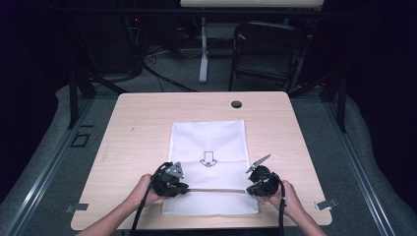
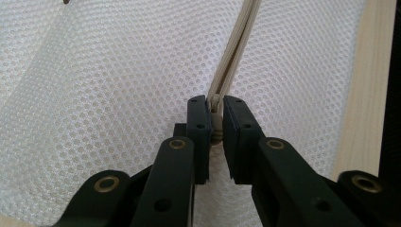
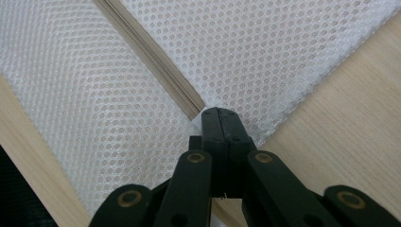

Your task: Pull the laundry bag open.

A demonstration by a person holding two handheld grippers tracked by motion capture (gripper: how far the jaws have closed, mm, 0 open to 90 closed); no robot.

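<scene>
bag: white perforated mesh laundry bag (image 1: 208,142), flat mid-table on the light wood table (image 1: 133,128), black arrow print (image 1: 208,158) just above its zip
zip: beige zipper line (image 1: 216,189) crossing the bag near its near edge, runs between the two grippers
left gripper: left gripper (image 2: 215,113) at the zip's left end, jaws nearly closed on the beige zipper pull (image 2: 216,105), small gap each side
right gripper: right gripper (image 3: 218,118) at the zip's right end, jaws pressed fully together; looks pinched on the mesh edge by the zip end, cannot tell how much fabric is caught
risk 1: pull slips out of left jaws, hold is narrow and only on the tab
risk 2: right pinch is shallow, mesh may slide free so the bag drags along instead of unzipping
risk 3: mesh bunching at the zip, slider jams
risk 4: bag sits close to the table's near edge, could slide off
</scene>
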